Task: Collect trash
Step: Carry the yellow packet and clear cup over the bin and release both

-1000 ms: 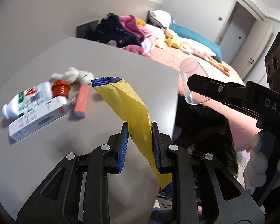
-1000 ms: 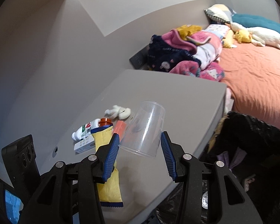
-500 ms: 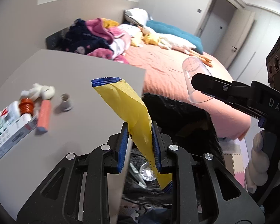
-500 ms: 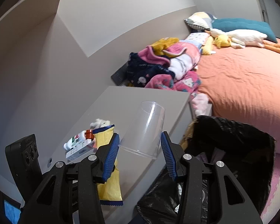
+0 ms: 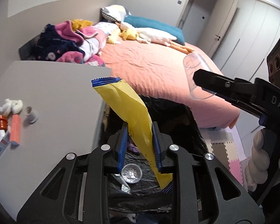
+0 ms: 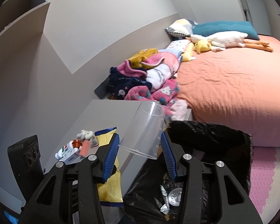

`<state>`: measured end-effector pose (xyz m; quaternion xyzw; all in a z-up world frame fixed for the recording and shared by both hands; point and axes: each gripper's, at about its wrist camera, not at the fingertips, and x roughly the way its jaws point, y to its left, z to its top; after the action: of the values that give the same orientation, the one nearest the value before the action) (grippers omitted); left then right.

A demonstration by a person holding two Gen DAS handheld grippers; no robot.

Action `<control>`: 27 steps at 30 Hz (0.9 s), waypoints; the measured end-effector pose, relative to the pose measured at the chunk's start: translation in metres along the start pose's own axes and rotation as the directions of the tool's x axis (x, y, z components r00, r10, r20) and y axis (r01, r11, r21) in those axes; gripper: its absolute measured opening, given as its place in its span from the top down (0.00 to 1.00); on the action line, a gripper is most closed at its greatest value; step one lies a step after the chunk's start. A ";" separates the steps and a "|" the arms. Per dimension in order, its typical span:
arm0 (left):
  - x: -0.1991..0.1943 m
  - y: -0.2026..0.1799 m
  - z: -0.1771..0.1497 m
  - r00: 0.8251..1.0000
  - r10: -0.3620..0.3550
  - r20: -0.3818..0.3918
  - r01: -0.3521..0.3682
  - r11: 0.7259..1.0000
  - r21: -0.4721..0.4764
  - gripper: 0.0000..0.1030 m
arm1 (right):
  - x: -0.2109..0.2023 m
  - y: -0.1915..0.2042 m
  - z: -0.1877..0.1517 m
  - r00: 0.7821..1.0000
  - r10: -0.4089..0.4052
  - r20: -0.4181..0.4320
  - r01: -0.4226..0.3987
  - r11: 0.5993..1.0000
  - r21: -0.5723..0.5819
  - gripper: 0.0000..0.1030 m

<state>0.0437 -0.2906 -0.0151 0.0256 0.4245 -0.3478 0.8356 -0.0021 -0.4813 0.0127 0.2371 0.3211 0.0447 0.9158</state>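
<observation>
The bed [image 5: 158,71] with its orange sheet now fills far more of both views than a second ago, and the grey desk [image 5: 52,85] has slid off to my left. The black trash bag [image 6: 205,138], barely visible a second ago, now gapes below both my tools, with a clear lid [image 5: 131,173] and crumpled scraps lying inside it. My left tool [image 5: 139,147] still clamps the yellow wrapper [image 5: 128,108], which now hangs above the bag's mouth and no longer above the desk. My right tool [image 6: 140,147] keeps its hold on the clear plastic cup [image 6: 145,130], tilted, at the bag's near edge. Left behind on the desk are a white bottle [image 6: 65,150], a pink eraser [image 5: 15,128], a small grey cap [image 5: 31,114] and a wad of tissue [image 5: 10,105].
</observation>
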 end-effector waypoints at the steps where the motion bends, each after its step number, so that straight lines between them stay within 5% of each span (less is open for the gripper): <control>1: 0.003 -0.001 0.001 1.000 -0.014 -0.013 0.014 1.000 -0.008 0.65 | -0.003 -0.004 0.000 1.000 0.001 0.007 -0.001 1.000 0.010 0.53; 2: 0.005 -0.003 0.002 0.999 -0.026 -0.025 0.025 1.000 -0.017 0.40 | -0.007 -0.008 0.000 1.000 0.001 0.015 -0.001 1.000 0.023 0.50; 4: 0.009 -0.005 0.004 0.999 -0.022 -0.043 0.020 0.999 -0.039 0.05 | -0.016 -0.016 0.001 0.997 -0.053 0.058 0.049 0.997 0.065 0.18; 12: 0.014 -0.006 0.005 0.999 -0.011 -0.051 0.008 0.998 -0.056 0.05 | -0.029 -0.036 0.005 0.987 -0.114 0.110 0.099 0.986 0.136 0.16; 27: -0.002 0.013 -0.004 0.999 0.041 -0.013 -0.042 0.997 -0.072 0.05 | -0.010 -0.013 0.001 0.995 -0.071 0.071 0.066 0.995 0.079 0.16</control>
<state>0.0481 -0.2778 -0.0192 0.0060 0.4410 -0.3146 0.8405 -0.0100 -0.4955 0.0130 0.2625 0.2966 -0.0079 0.9182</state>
